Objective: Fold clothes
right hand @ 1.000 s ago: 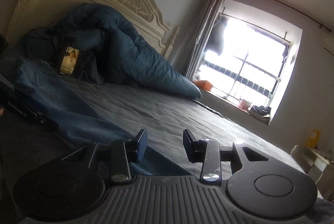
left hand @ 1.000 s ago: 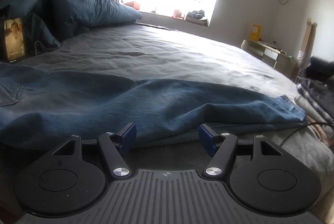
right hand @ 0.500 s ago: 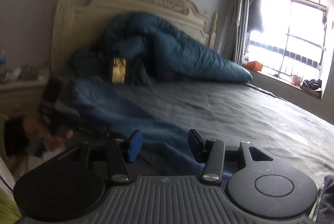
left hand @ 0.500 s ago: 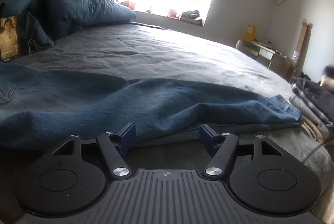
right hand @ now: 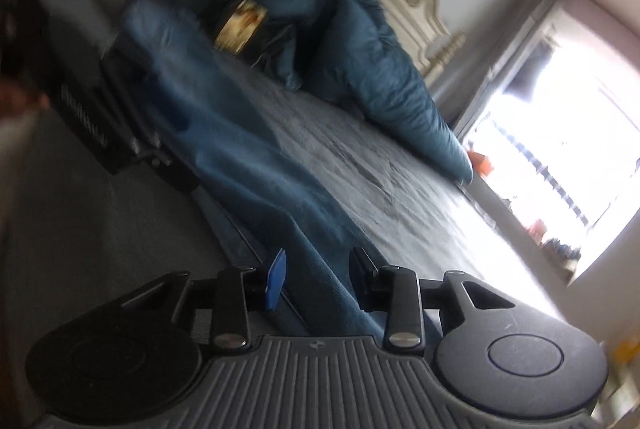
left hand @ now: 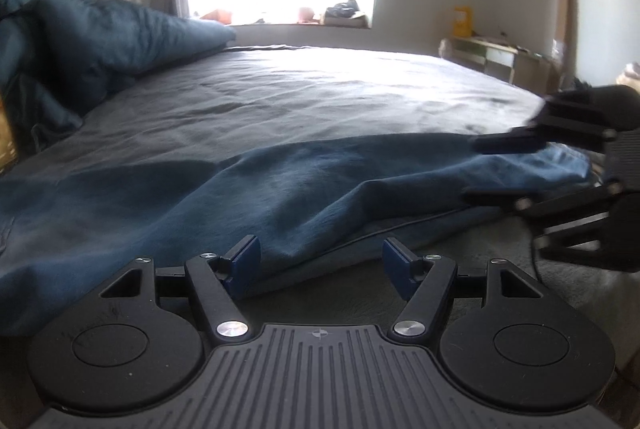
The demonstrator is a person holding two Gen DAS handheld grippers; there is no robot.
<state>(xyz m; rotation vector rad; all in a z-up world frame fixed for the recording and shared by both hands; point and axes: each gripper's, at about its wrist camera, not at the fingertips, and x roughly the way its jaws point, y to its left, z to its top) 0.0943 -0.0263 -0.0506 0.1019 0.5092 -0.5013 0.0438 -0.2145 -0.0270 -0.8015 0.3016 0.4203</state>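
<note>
Lying stretched along the near edge of the grey bed [left hand: 320,97] are the blue jeans [left hand: 248,189], with a crumpled blue duvet [left hand: 100,41] heaped by the headboard. Left claw [left hand: 320,261] sits low at the jeans' near fold, jaws spread wide, released, pads not pressing the cloth. Right claw [right hand: 316,277] is tilted hard over, jaws closing with the leg hem between them, not yet pinched as far as the blurred view shows. From the left wrist view it's seen straddling that hem.
</note>
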